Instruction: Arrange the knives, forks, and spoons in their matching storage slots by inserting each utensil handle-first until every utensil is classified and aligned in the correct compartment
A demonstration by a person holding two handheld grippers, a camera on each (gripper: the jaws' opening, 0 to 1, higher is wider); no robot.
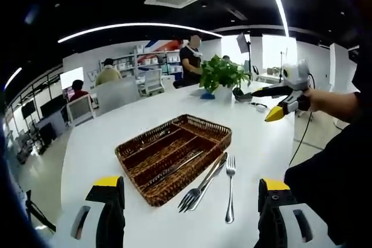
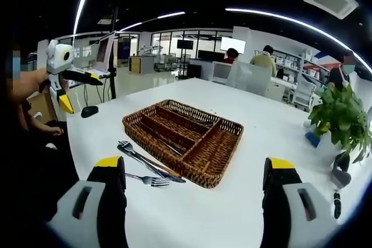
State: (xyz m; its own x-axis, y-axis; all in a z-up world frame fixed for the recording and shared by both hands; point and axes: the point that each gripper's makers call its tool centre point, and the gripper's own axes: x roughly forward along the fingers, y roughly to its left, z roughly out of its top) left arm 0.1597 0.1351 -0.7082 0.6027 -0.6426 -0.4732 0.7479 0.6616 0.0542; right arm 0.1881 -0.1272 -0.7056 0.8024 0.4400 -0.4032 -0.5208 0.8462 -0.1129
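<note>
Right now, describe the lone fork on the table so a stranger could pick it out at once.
Start at the white table and find the brown woven wicker tray. Beside its long edge lie three silver utensils; two overlap against the tray. The lone silver fork lies apart, farthest from the tray, touching nothing.

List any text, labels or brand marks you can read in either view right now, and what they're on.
None readable.
Large lettering on the white back wall, left gripper view: partly hidden, blurred.
Dark wall screens, right gripper view: too small.
Brown woven wicker cutlery tray and steel forks: no markings visible.
</note>
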